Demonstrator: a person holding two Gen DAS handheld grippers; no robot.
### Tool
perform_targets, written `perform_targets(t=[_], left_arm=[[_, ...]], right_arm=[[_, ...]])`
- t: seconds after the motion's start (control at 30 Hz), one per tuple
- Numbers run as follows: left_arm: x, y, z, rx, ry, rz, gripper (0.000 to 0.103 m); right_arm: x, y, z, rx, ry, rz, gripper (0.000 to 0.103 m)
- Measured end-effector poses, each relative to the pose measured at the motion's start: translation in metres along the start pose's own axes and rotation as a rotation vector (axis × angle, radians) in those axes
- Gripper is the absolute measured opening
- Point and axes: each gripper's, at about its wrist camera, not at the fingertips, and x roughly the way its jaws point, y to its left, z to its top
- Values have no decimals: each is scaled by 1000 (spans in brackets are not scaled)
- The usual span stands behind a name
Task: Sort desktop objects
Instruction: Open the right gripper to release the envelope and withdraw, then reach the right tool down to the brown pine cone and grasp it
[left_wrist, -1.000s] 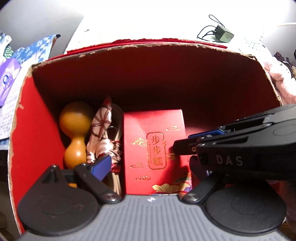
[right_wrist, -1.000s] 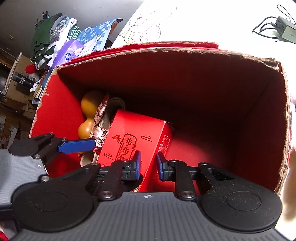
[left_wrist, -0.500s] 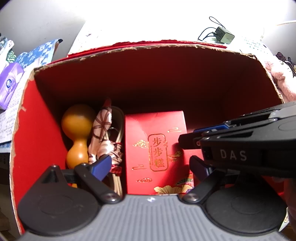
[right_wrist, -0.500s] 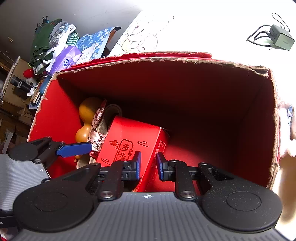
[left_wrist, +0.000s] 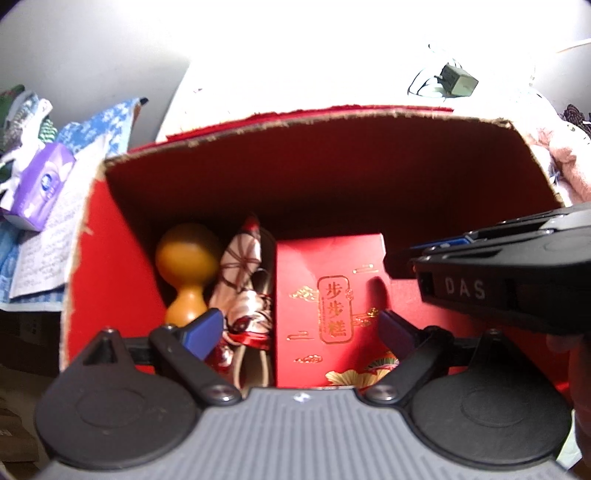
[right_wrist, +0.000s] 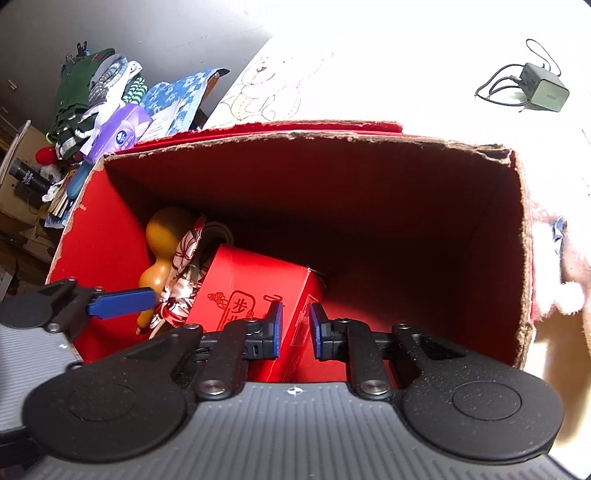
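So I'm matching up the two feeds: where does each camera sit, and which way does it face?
Left wrist: on the left claw, tilted down into the red carton; its wide-open fingers and the right claw show.
Right wrist: on the right claw, tilted down into the carton from the right; its closing fingers, nothing between them, and one left claw finger show.
Shared: carton, gourd, red gift box, patterned cloth bundle, charger.

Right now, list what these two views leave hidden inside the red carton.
- Small red box: near end hidden by the left gripper body, left view.
- Gourd: base behind a blue finger, right view.
- Carton floor along the far wall: too dark, both views.
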Motion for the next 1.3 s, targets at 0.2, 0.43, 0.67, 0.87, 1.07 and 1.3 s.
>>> perform_targets(t=[0.2,0.43,0.67,0.87,1.07,1.3], left_arm=[[-28,1,-11,-1,-82,53,90],[-56,8,-25,-66,-139,65,91],[-95,29,-53,-174,-205,101,89],[-126,52,-89,-285,-245,158,89],[-132,66,-130,-366,-217,187,89],[-127,69,-179,-403,-158,120,87]], right_arm=[[-20,1,-11,11,-126,-53,18],[-47,0,-28,22,-211,12,19],[-84,8,-54,-31,-292,93,20],[-107,18,-81,-84,-327,201,21],[-110,22,-106,-107,-287,321,21],[-90,34,-129,-123,-158,410,21]])
